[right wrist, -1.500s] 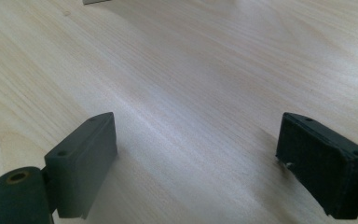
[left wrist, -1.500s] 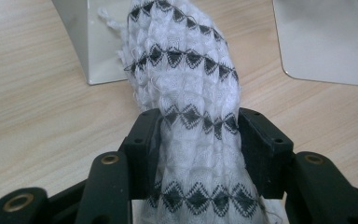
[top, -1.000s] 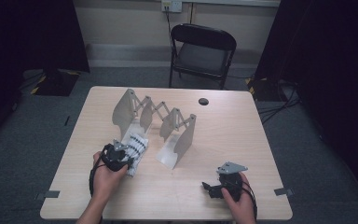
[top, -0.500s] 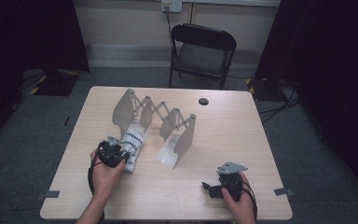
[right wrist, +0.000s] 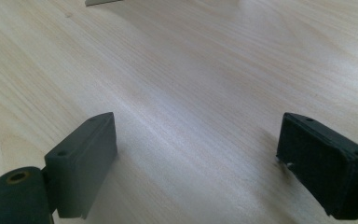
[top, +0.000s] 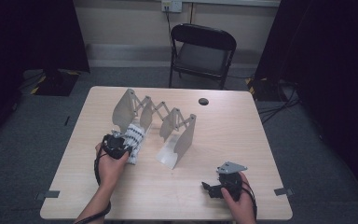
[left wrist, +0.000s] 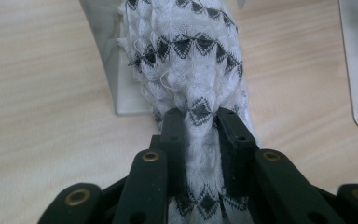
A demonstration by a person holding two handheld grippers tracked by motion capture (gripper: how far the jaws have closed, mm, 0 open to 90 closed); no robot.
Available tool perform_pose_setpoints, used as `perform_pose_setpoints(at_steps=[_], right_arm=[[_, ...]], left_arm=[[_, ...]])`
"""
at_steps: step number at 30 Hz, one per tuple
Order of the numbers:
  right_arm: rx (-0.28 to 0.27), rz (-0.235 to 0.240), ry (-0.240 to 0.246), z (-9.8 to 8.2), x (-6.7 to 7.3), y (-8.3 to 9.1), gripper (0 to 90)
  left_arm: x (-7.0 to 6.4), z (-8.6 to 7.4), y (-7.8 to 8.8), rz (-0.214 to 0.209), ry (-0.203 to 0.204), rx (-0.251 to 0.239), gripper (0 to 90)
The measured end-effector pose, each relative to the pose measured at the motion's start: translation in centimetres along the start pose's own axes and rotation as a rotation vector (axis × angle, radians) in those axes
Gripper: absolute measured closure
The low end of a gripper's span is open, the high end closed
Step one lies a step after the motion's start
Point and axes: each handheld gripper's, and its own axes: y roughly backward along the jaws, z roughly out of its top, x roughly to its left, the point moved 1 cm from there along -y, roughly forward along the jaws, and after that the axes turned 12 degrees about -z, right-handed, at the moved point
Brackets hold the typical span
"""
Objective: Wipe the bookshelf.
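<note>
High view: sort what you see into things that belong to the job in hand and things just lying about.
In the job:
- patterned white cloth, pinched in the left hand-held gripper
- folding accordion rack

Lying about:
- right hand-held gripper, open, idle on the table
- black round cap
- folding chair

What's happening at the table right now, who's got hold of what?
A person works two handheld grippers. The left gripper is clamped on a white cloth with black diamond patterning, bunched between its jaws, beside the end panel of an expandable accordion rack on the wooden table. The right gripper hangs open over bare tabletop near the front edge, holding nothing.
</note>
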Motion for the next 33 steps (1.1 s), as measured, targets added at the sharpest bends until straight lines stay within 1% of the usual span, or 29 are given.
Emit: perform_pose_setpoints(at_steps=[1,3,5,6,8,11,12,13,15,16,17,18,19,22,24,25,28,29,31,32,33], right_arm=[[0.0,0.001,0.001,0.0,0.0,0.0,11.3],[-0.001,0.001,0.002,0.0,0.0,0.0,11.3],[-0.001,0.005,0.003,0.0,0.0,0.0,11.3],[-0.002,0.005,0.004,0.0,0.0,0.0,11.3],[-0.001,0.006,0.005,0.1,0.0,-0.1,11.3],[-0.001,0.007,0.008,0.1,0.0,-0.1,11.3],[-0.001,0.007,0.008,0.1,0.0,-0.1,11.3],[-0.002,0.006,0.008,0.1,0.0,-0.1,11.3],[-0.001,0.006,0.008,0.1,0.0,-0.1,11.3],[-0.001,0.006,0.008,0.1,0.0,-0.1,11.3],[-0.001,0.006,0.008,0.1,0.0,-0.1,11.3],[-0.001,0.006,0.008,0.1,0.0,-0.1,11.3],[-0.001,0.006,0.008,0.1,0.0,-0.1,11.3],[-0.001,0.006,0.008,0.1,0.0,-0.1,11.3],[-0.001,0.006,0.008,0.1,0.0,-0.1,11.3],[-0.001,0.006,0.008,0.1,0.0,-0.1,11.3],[0.001,0.004,0.004,0.1,0.0,-0.1,11.3],[0.001,0.004,0.003,0.1,0.0,-0.1,11.3],[0.002,0.004,0.003,0.1,0.1,-0.1,11.3],[0.001,0.003,0.002,0.1,0.1,-0.1,11.3],[0.001,0.004,0.001,0.1,0.1,-0.1,11.2]], left_arm=[[0.0,0.1,-0.3,0.005,-0.005,-0.014,71.2],[0.2,0.3,-0.6,0.012,0.001,-0.031,67.2],[0.1,0.5,-0.7,0.009,0.024,-0.058,59.6],[0.1,0.6,-0.6,0.004,0.021,-0.059,56.2],[0.0,0.7,-0.2,-0.007,0.017,-0.065,53.7],[0.0,0.8,0.6,-0.012,0.021,-0.078,50.0],[-0.1,0.8,0.9,-0.008,0.026,-0.081,47.7],[-0.1,0.8,1.2,-0.011,0.02,-0.081,45.0],[-0.3,0.9,1.8,-0.019,0.01,-0.092,42.4],[-0.4,0.9,2.0,-0.018,0.012,-0.094,41.0],[-0.4,0.8,2.3,-0.019,0.007,-0.086,40.1],[-0.6,0.8,2.6,-0.019,0.01,-0.086,40.0],[-0.7,0.8,2.8,-0.023,0.005,-0.085,39.7],[-1.1,0.6,3.5,-0.043,0.0,-0.07,39.3],[-1.2,0.3,3.7,-0.04,-0.021,-0.056,40.0],[-1.3,0.2,3.8,-0.037,-0.025,-0.05,40.9],[-1.2,-0.4,3.5,-0.044,-0.025,-0.025,45.3],[-1.1,-0.6,3.4,-0.044,-0.025,-0.019,48.3],[-0.9,-0.9,2.9,-0.053,-0.023,-0.002,50.4],[-0.8,-1.0,2.6,-0.049,-0.017,0.004,51.5],[-0.8,-1.1,2.4,-0.053,-0.019,0.016,51.7]])
